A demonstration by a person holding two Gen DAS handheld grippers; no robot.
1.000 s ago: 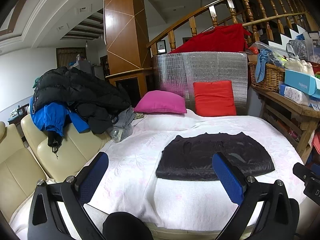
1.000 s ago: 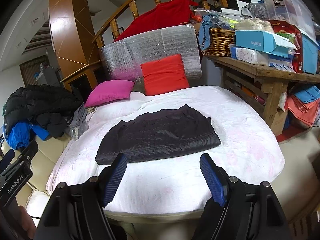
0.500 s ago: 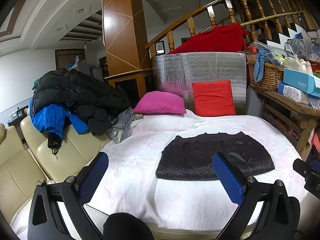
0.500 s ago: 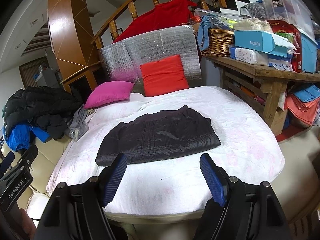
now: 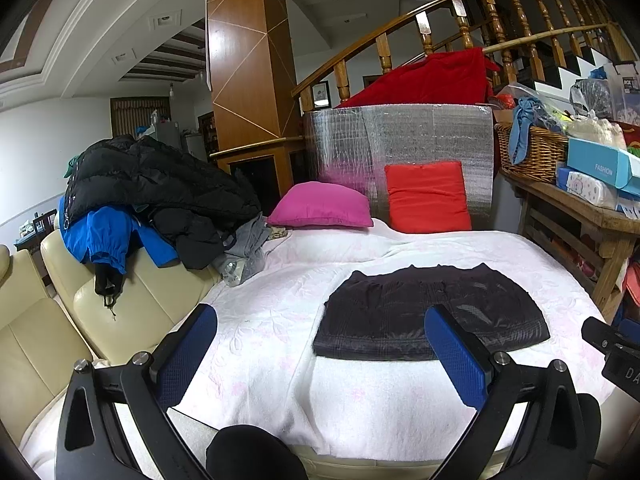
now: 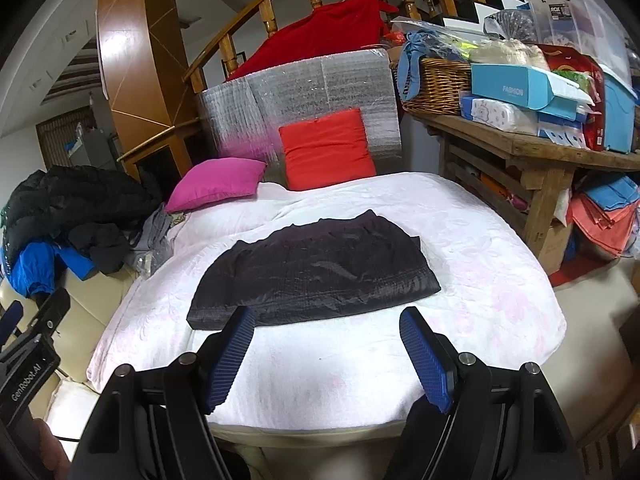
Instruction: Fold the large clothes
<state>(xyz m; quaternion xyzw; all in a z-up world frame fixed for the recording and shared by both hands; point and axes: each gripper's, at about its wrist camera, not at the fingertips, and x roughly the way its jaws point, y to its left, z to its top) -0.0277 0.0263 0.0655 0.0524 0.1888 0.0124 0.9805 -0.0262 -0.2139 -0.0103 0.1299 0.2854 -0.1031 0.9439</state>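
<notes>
A dark folded garment [image 5: 430,312] lies flat on the white bed cover [image 5: 280,300]; it also shows in the right wrist view [image 6: 316,272] on the same cover [image 6: 480,240]. My left gripper [image 5: 320,352] is open and empty, held back from the bed's near edge, with the garment ahead and to the right. My right gripper [image 6: 326,356] is open and empty, just short of the garment's near hem. Neither touches the cloth.
A pile of black and blue jackets [image 5: 140,196] lies on the cream sofa [image 5: 80,312] at the left. A pink pillow [image 5: 320,206] and a red pillow [image 5: 426,196] lean at the bed's far end. A cluttered wooden table [image 6: 540,152] stands at the right.
Both grippers have drifted very slightly; the garment has not moved and both grippers stay open.
</notes>
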